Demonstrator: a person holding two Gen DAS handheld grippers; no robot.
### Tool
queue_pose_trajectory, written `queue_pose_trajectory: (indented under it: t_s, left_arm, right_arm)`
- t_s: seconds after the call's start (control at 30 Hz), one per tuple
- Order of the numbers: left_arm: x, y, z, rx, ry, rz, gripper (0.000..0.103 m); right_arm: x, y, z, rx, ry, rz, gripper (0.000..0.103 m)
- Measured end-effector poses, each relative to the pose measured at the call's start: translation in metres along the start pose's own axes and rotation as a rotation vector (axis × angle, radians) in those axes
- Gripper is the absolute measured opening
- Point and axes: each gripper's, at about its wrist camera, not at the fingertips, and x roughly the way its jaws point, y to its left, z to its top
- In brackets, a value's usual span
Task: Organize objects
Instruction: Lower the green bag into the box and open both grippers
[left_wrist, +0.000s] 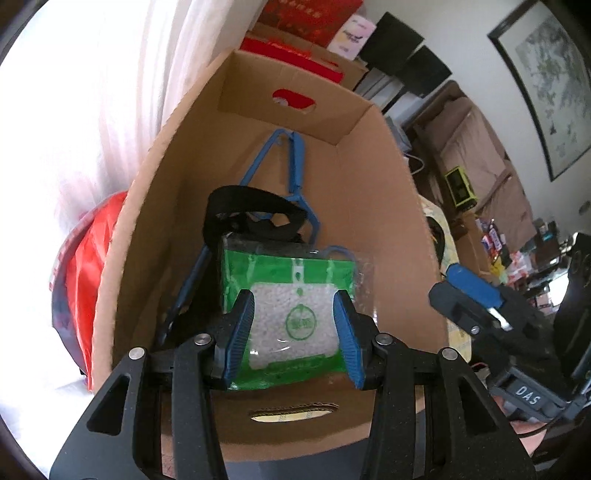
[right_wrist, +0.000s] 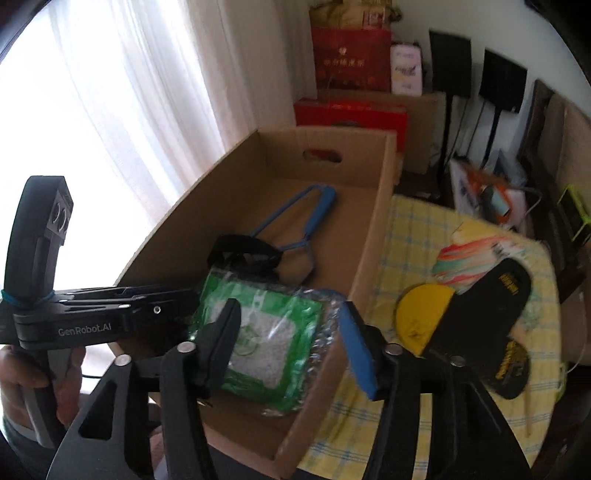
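**A:** Nearest in, the left gripper (left_wrist: 293, 332) hung over the near end of the cardboard box (left_wrist: 417, 258), jaws spread, nothing pinched. The green packet (left_wrist: 288, 295) showed between its pads but lay below them on the box floor.

**B:** And the right gripper (right_wrist: 291, 343) was spread too, empty, straddling the box's right wall with that same packet under it. The left gripper's body sat just to its left, so the two tools were crowded over one corner.

**A:** That was the risk, I'd say: swing either one and they'd knock together, or a finger would catch the wall and shove the box along the surface (right_wrist: 406, 240).

**B:** Further in, the black strap (left_wrist: 255, 206) touched the packet's far edge, and the blue-handled tool (left_wrist: 295, 166) lay beyond it. Drag the packet and the strap could have snagged.

**A:** Room, though? The far half of the box floor was open, right up to the end wall with the handle slot.

**B:** On the right, outside the box, the black slipper (right_wrist: 491, 295) and a yellow disc (right_wrist: 424, 314) waited on the checked cloth, still to be packed by my reckoning. The path over that right wall looked low and clear.
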Motion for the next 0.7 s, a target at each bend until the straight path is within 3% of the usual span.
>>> queue_pose_trajectory:
  t_s: [0.1,0.33,0.7]
  left_arm:
    - [-0.005,-0.009,-0.002,0.030,-0.010,0.020,0.043]
    - [-0.021,-0.032,-0.010,0.104,-0.072,0.105,0.064]
    - [-0.028,-0.058,-0.021,0.182,-0.106,0.152,0.070]
  right_arm:
    - [-0.010,-0.004,0.001,0.008,-0.009,0.010,0.059]
    - [-0.022,-0.019,-0.009,0.030,-0.020,-0.028,0.064]
    - [-0.031,-0.042,-0.025,0.060,-0.022,-0.079,0.065]
